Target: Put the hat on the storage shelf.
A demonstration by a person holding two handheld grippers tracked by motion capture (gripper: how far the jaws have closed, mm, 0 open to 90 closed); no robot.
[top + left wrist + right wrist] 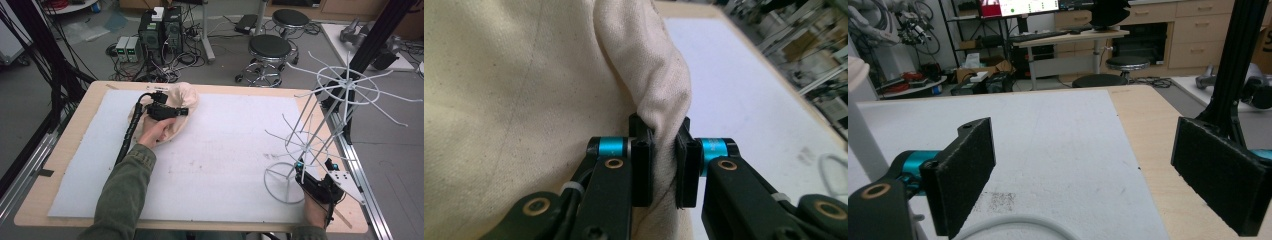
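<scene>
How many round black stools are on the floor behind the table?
2. One round black stool stands just beyond the wooden table's far edge, and the other round black stool sits farther back, to its right. More could be hidden outside the picture.

Even, soft overhead light fills the high view; the white mat (220,145) on the tabletop (65,150) shows almost no shadows and no glare. In the left gripper view the cream cloth (514,90) is bright, while the far right background is blurred. In the right gripper view the near black pads (965,170) look soft.
</scene>
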